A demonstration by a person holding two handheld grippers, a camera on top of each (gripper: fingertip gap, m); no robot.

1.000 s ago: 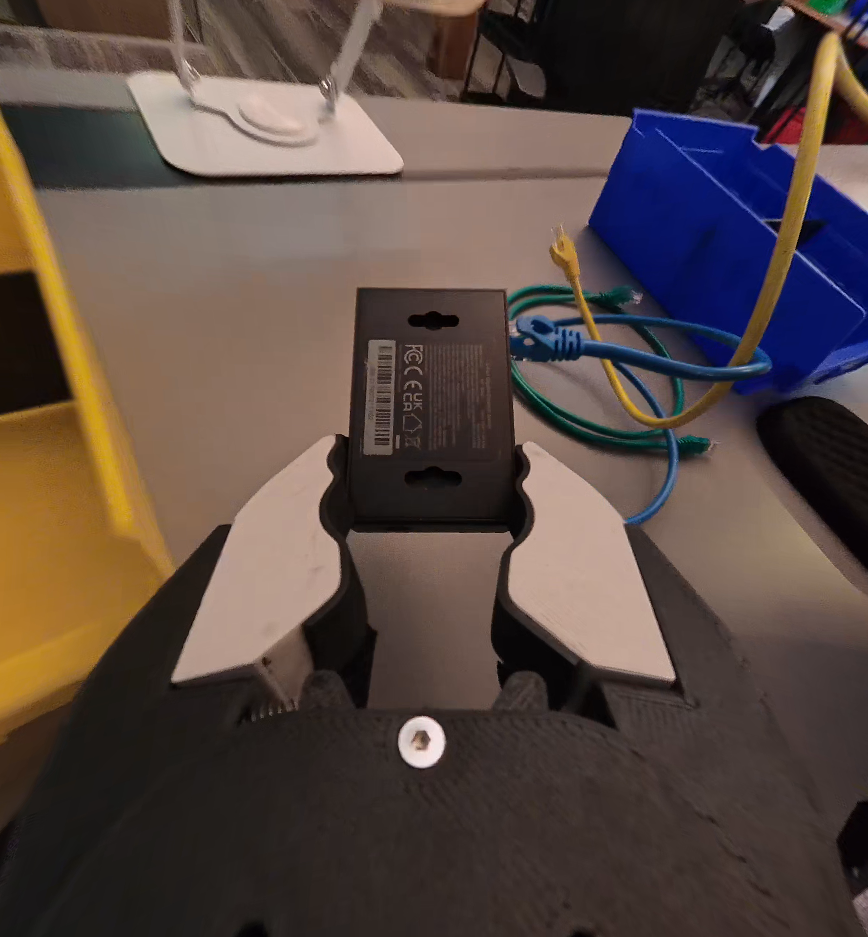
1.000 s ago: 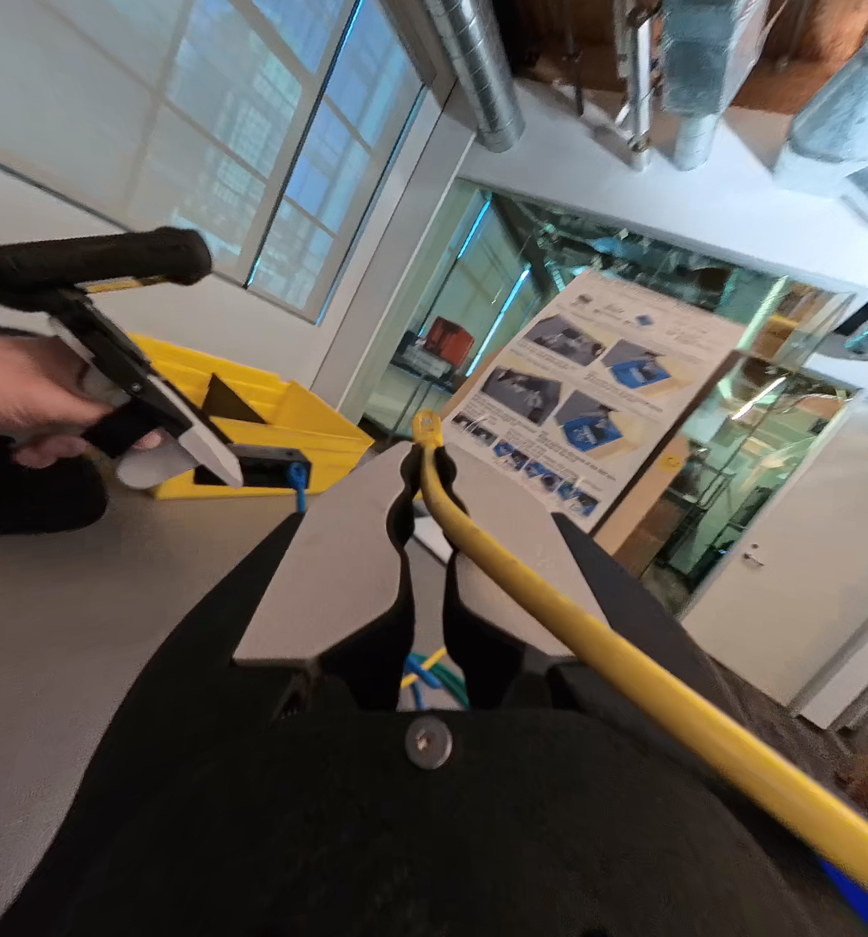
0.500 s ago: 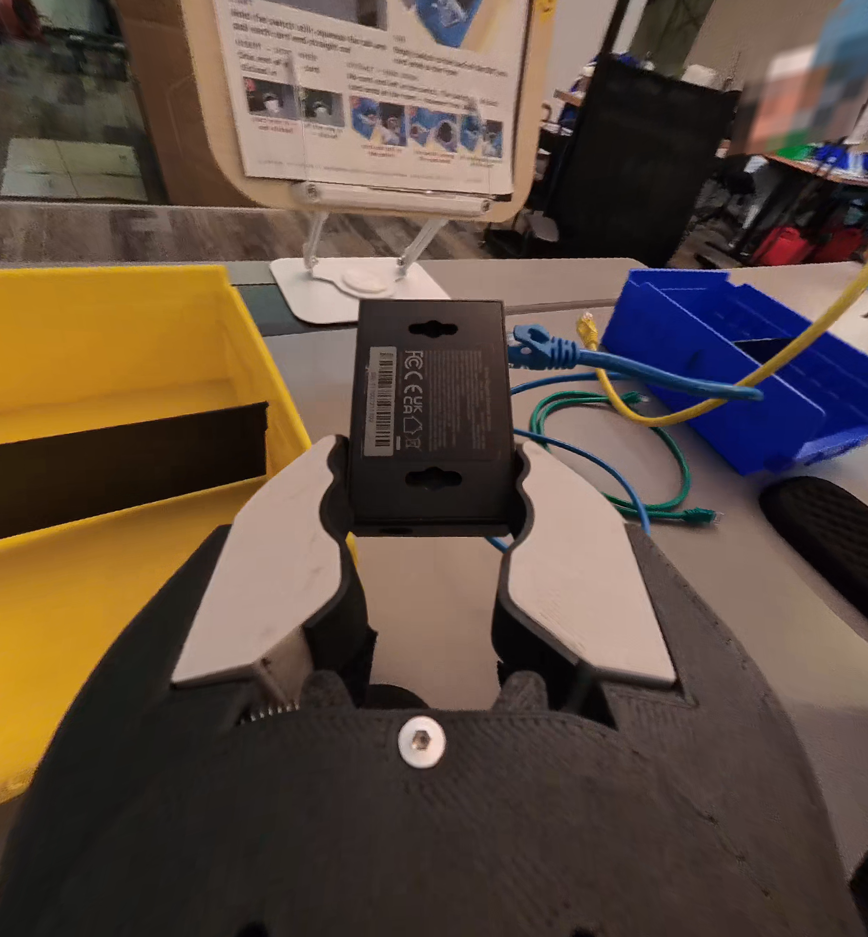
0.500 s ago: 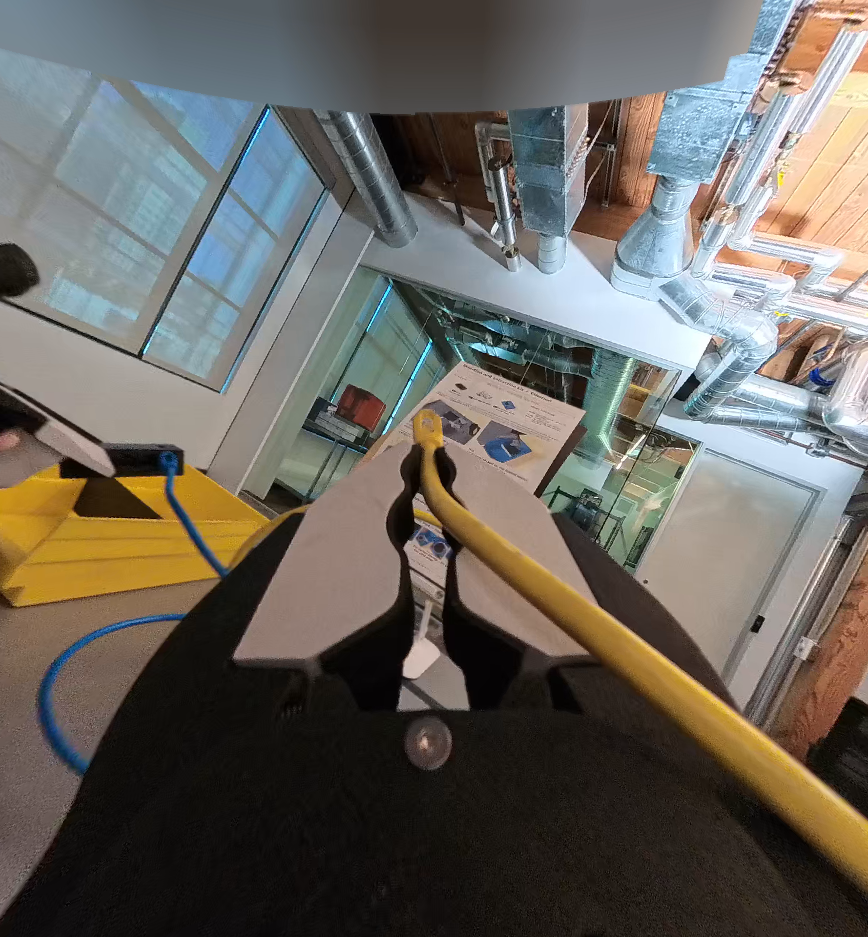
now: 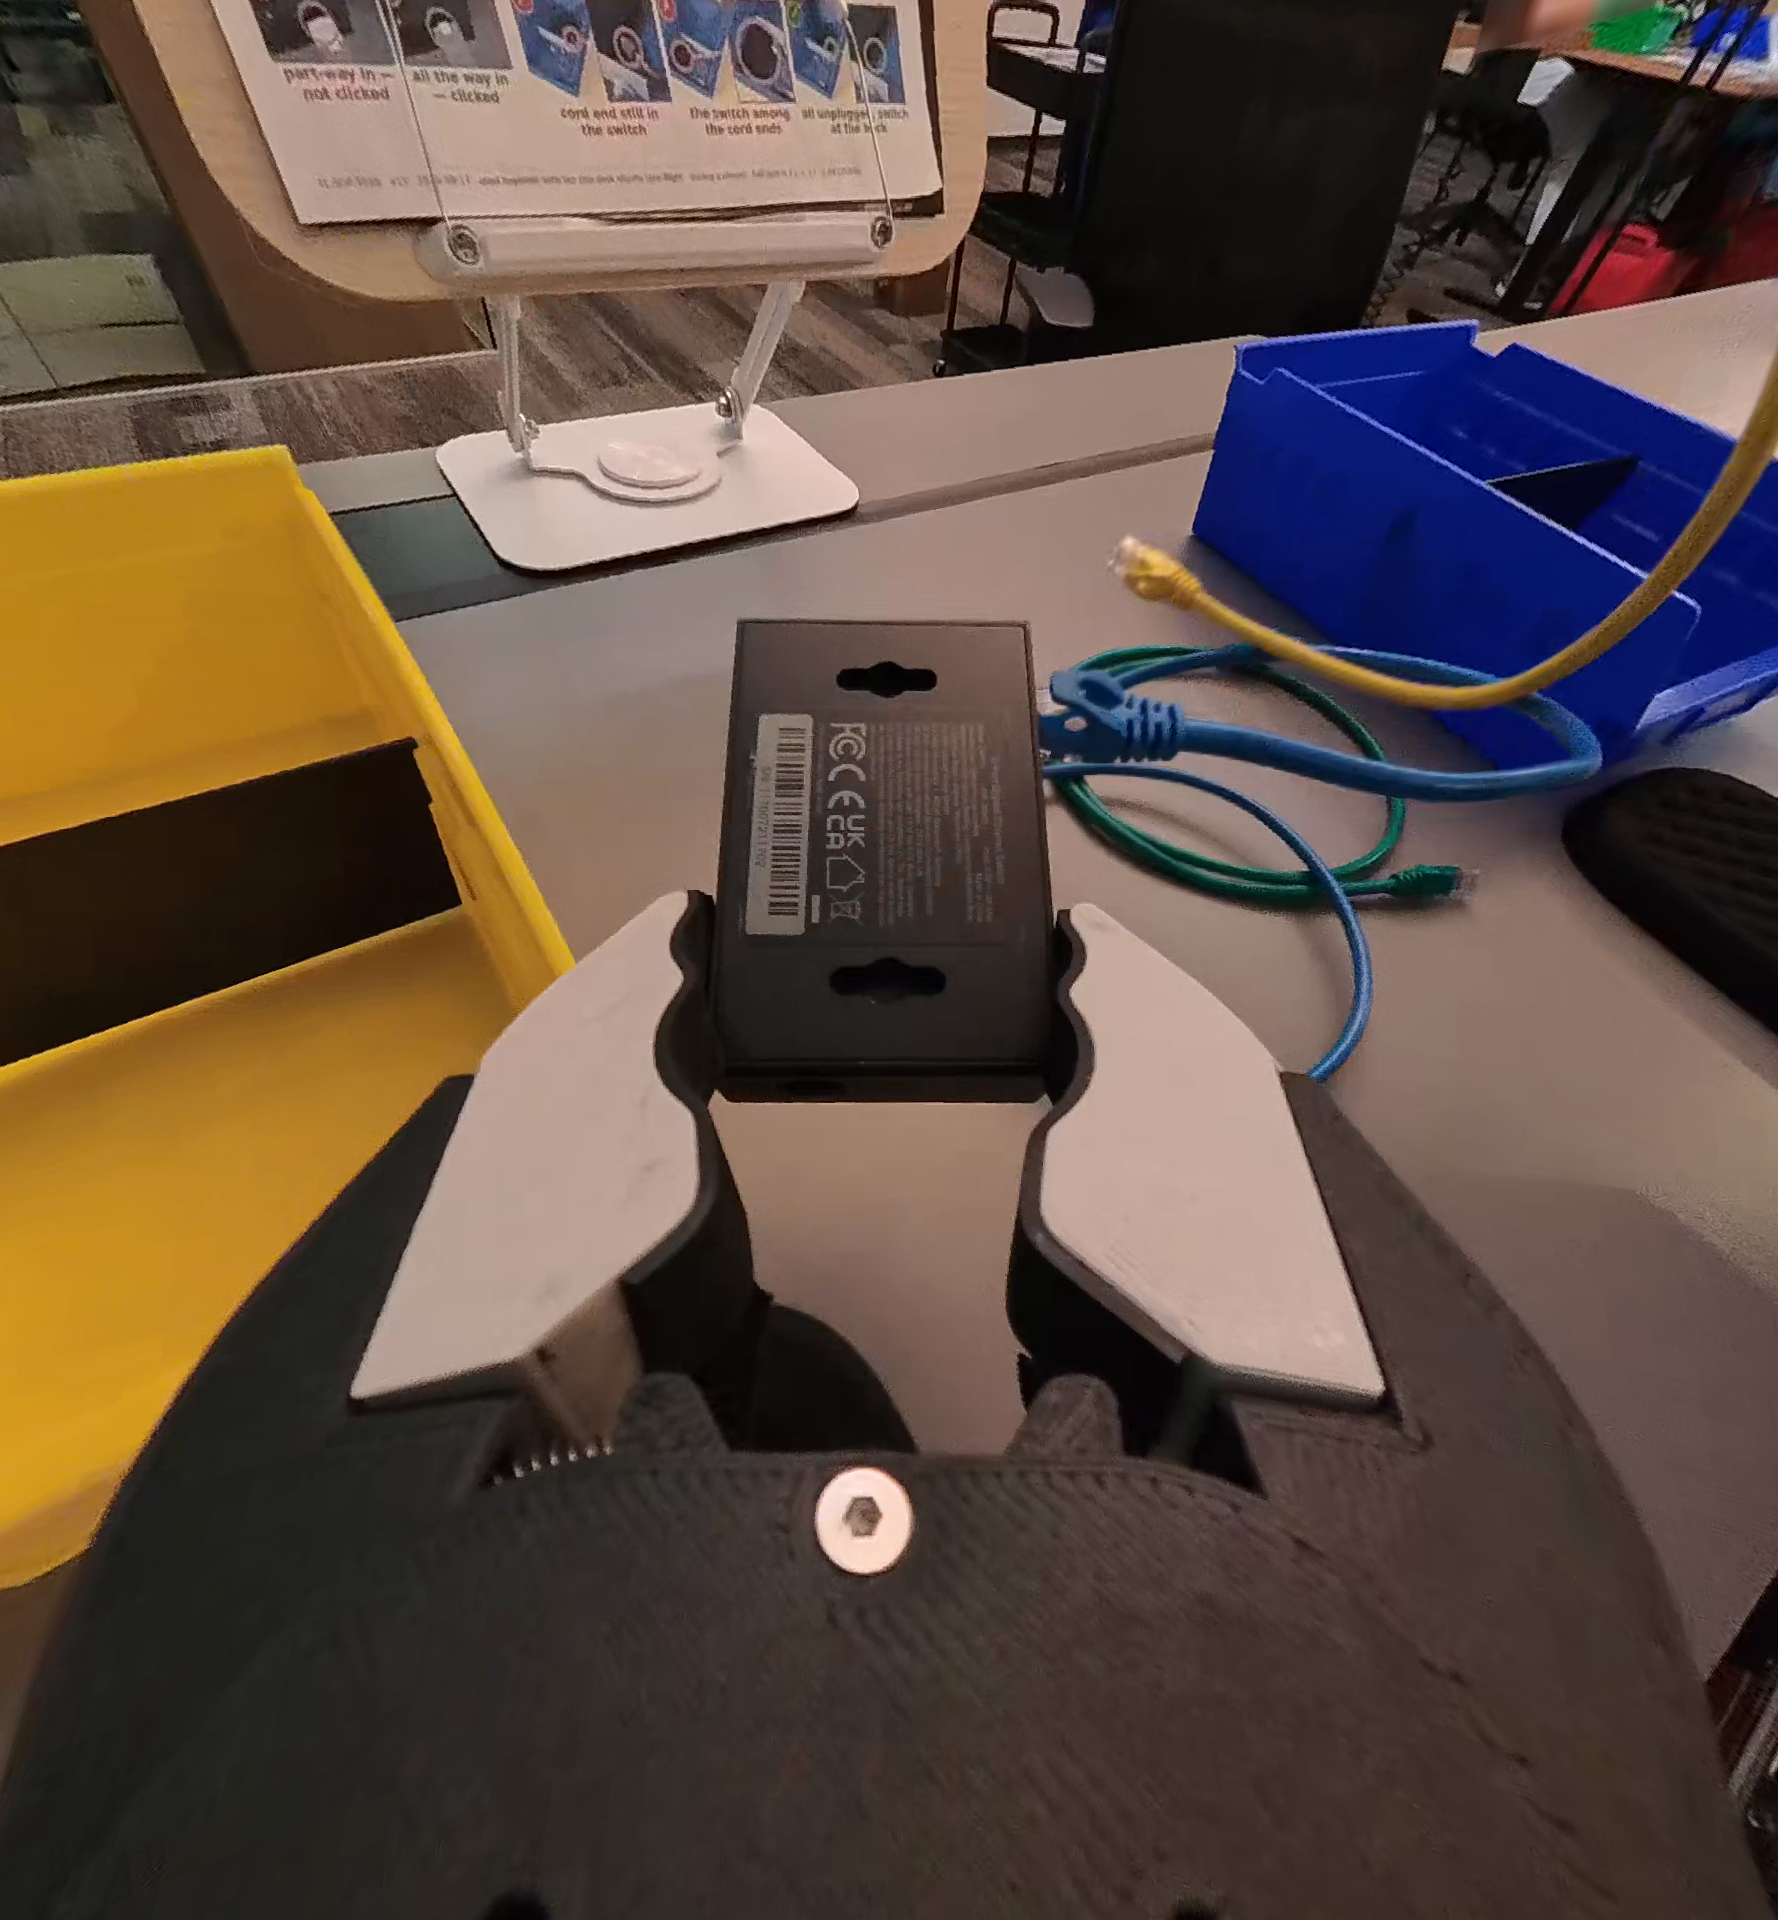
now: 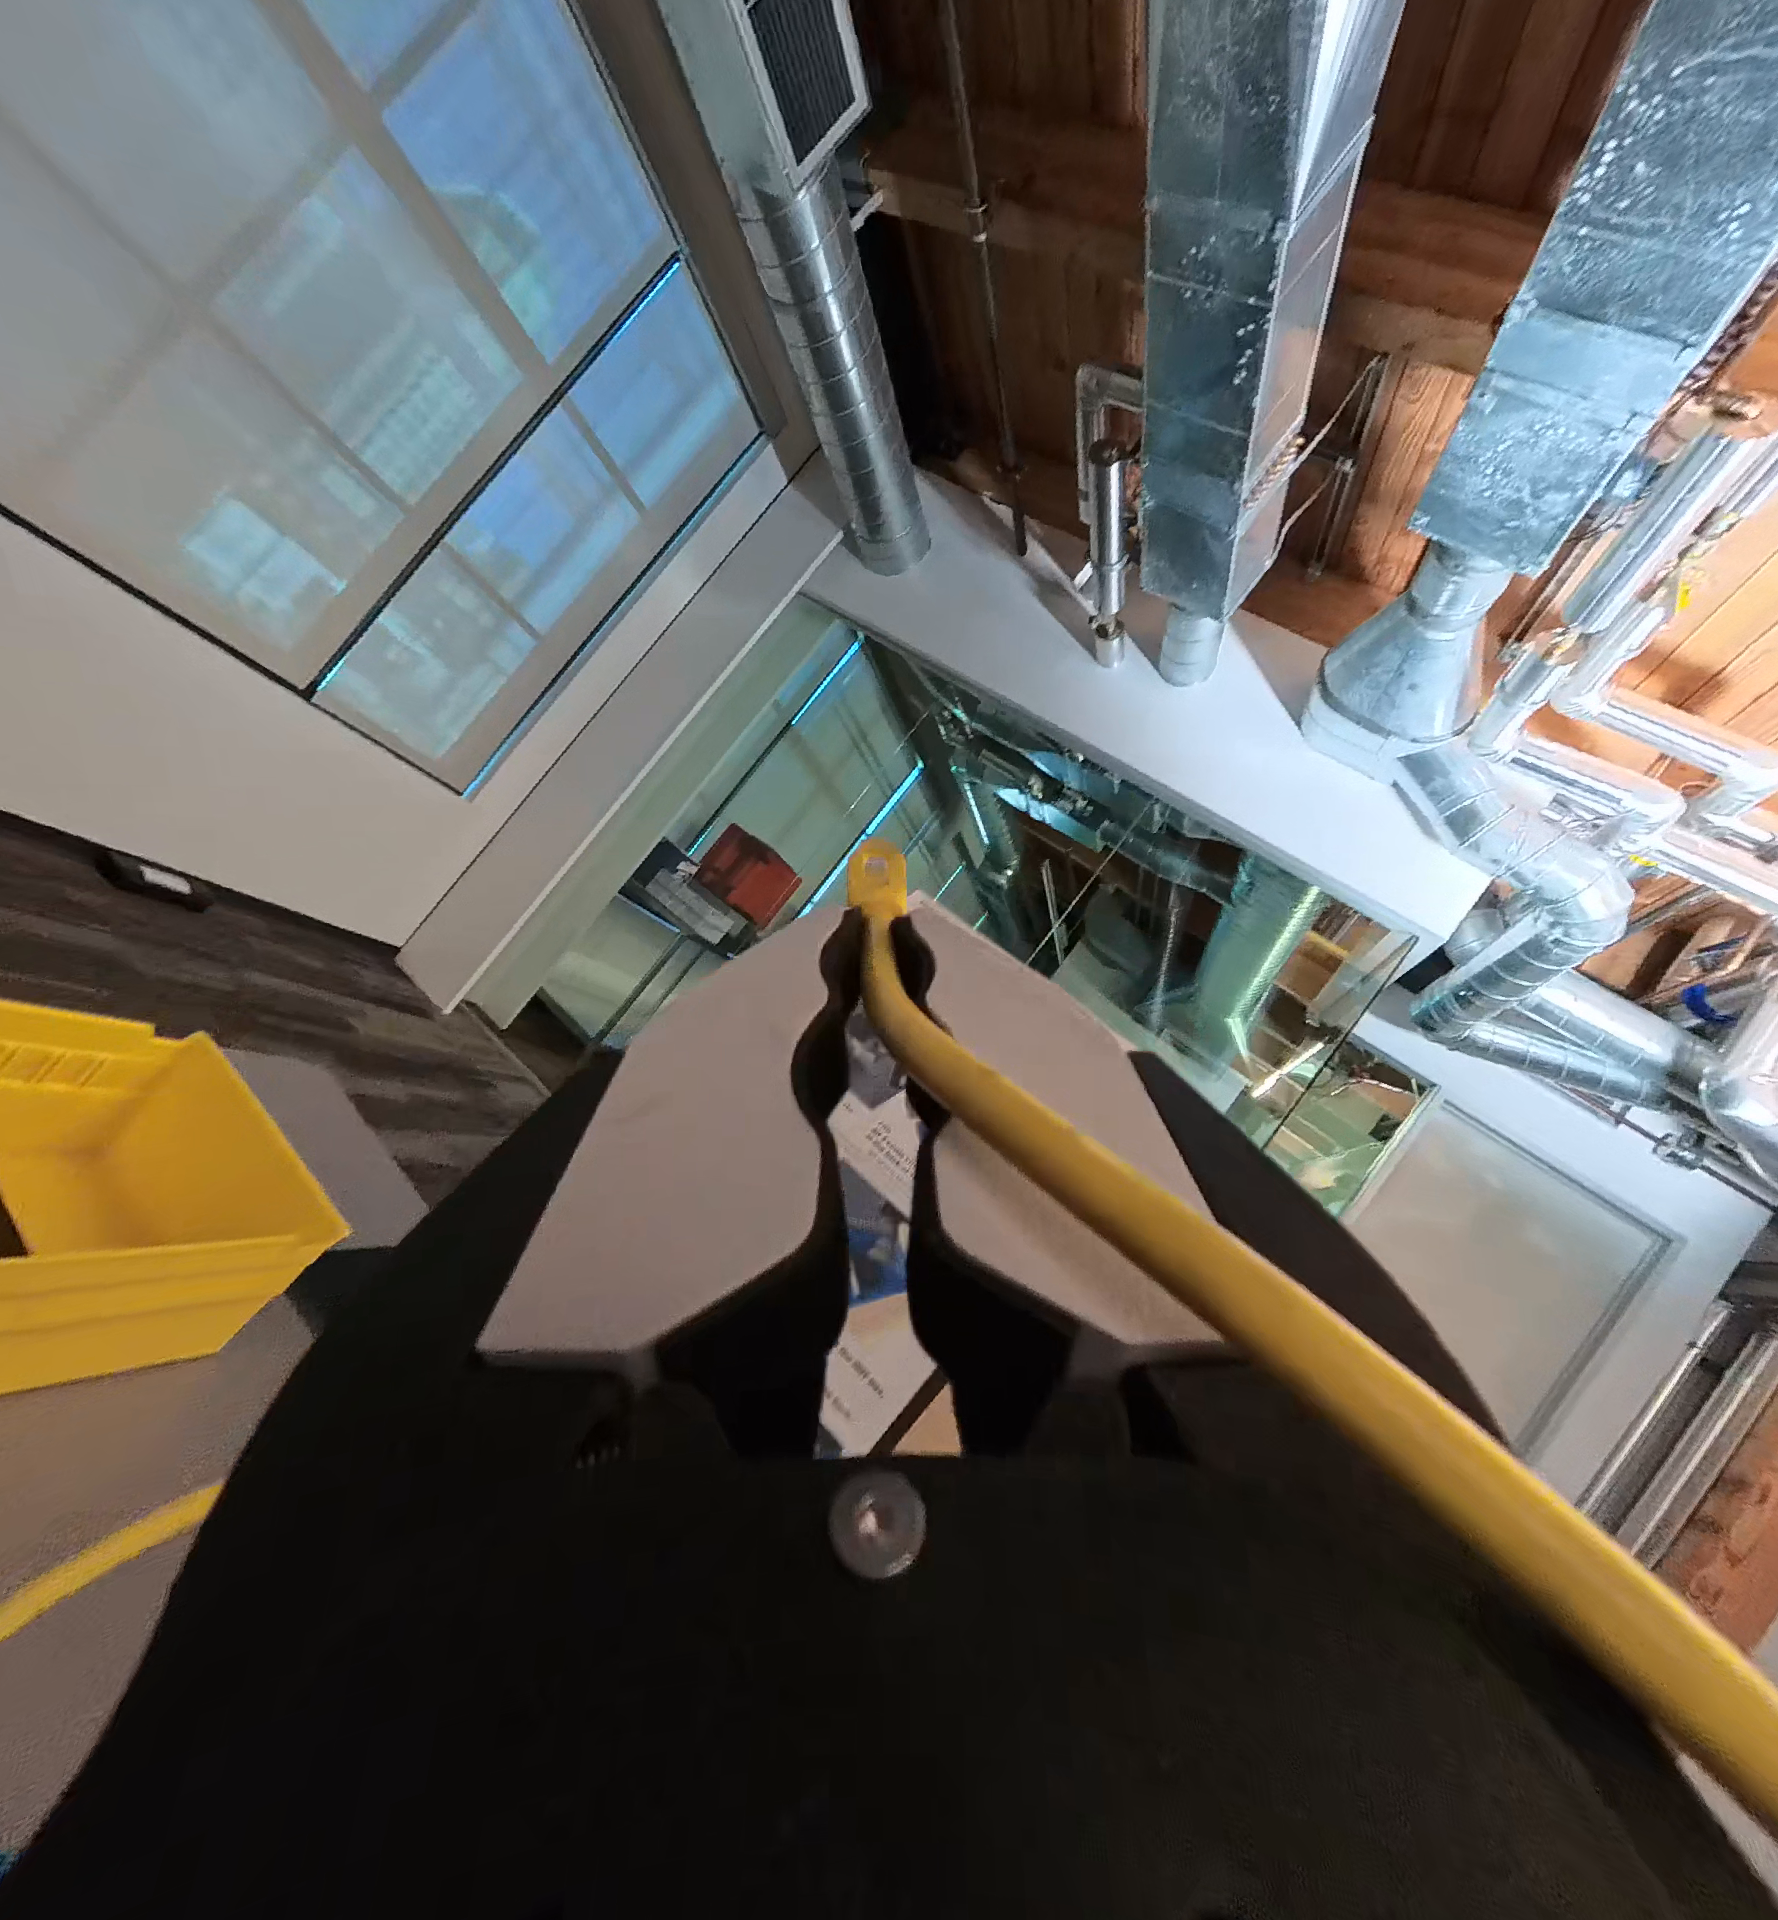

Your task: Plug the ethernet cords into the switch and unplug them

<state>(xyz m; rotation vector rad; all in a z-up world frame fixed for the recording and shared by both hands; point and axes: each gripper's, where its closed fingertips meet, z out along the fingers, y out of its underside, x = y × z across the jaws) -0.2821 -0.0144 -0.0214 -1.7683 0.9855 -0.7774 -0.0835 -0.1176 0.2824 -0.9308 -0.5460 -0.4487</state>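
My left gripper (image 5: pixel 880 1003) is shut on the near end of the black switch (image 5: pixel 880 831), held underside up above the grey table (image 5: pixel 604 727). A blue ethernet cord (image 5: pixel 1124 722) is plugged into the switch's right side. A green cord (image 5: pixel 1228 868) lies coiled on the table to the right. The yellow cord (image 5: pixel 1384 681) has one free plug (image 5: pixel 1150 577) above the table and rises up at the right edge. My right gripper (image 6: pixel 877 940) is shut on the yellow cord (image 6: pixel 1124 1132) just behind its plug (image 6: pixel 877 873), and points up toward the ceiling.
A yellow bin (image 5: pixel 137 883) stands at the left and shows in the right wrist view (image 6: pixel 106 1195). A blue bin (image 5: pixel 1487 540) stands at the back right. A white stand (image 5: pixel 646 488) with an instruction sheet (image 5: pixel 604 104) is at the back. A black pad (image 5: pixel 1737 904) lies at the right. The gap from one gripper's tips to the other's is roughly 35 cm.
My left gripper lifted the switch with the blue cord plugged in, then tilted back down toward the table. My right gripper swung up and right with the yellow cord; the left gripper left its view.
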